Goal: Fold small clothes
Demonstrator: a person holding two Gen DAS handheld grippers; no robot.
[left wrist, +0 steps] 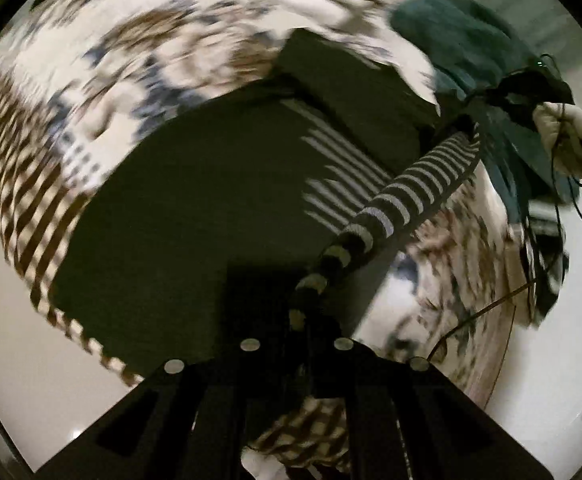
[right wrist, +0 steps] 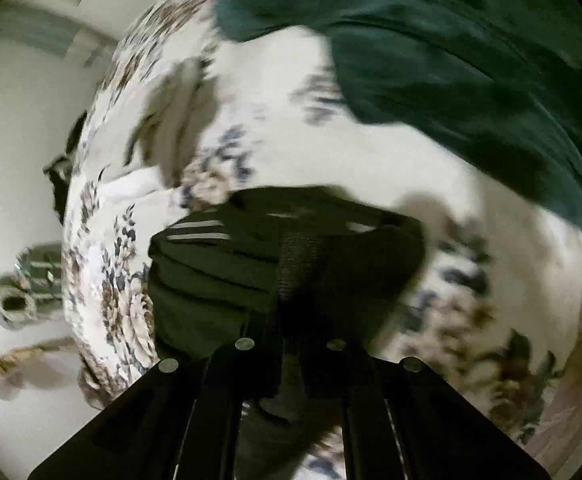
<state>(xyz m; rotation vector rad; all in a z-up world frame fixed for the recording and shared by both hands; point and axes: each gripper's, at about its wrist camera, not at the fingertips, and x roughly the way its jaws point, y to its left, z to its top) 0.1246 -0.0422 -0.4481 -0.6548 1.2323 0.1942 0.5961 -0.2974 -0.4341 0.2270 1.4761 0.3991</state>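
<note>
A dark garment with grey stripes (left wrist: 195, 200) lies spread on a floral bedsheet (left wrist: 139, 48). My left gripper (left wrist: 299, 320) is shut on its striped edge (left wrist: 403, 196), which stretches taut up and right toward my right gripper (left wrist: 527, 88), held by a gloved hand. In the right wrist view my right gripper (right wrist: 291, 312) is shut on a bunched dark fold of the same garment (right wrist: 331, 248), just above a pile of folded dark clothes (right wrist: 211, 264). Both views are motion-blurred.
A dark teal garment (right wrist: 471, 72) lies at the upper right of the bed and also shows in the left wrist view (left wrist: 451, 36). A folded dark piece (left wrist: 347, 96) lies behind the striped garment. White floor (right wrist: 19, 152) with small objects lies beyond the bed's edge.
</note>
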